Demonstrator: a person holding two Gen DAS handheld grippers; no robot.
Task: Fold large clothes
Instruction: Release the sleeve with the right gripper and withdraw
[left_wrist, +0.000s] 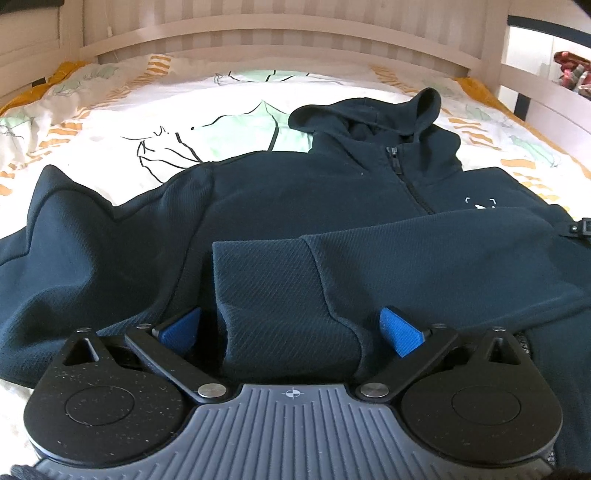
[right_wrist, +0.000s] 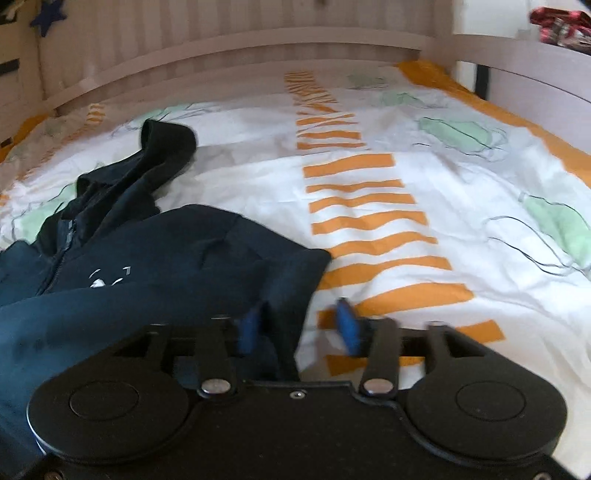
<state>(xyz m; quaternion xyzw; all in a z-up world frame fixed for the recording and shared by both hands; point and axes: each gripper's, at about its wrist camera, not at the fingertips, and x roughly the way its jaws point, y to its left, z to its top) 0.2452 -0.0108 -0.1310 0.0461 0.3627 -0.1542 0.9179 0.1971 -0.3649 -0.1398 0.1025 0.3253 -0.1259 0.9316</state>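
A dark navy zip hoodie (left_wrist: 277, 192) lies face up on the bed, its hood (left_wrist: 388, 110) toward the headboard. One sleeve (left_wrist: 424, 251) is folded across the chest, and its cuff (left_wrist: 266, 280) reaches between the fingers of my left gripper (left_wrist: 291, 326). That gripper is wide open; its blue pads stand clear of the cuff on both sides. In the right wrist view the hoodie (right_wrist: 166, 251) fills the left. My right gripper (right_wrist: 299, 326) is open at the garment's right edge. A fold of fabric sits by its left pad, and its right pad is over the bedcover.
The bedcover (right_wrist: 406, 221) is white with orange stripes and green shapes and spreads bare to the right of the hoodie. A pale slatted headboard (left_wrist: 277, 40) closes the far end, and a side rail (right_wrist: 535, 74) runs along the right. Colourful items (left_wrist: 569, 70) sit beyond that rail.
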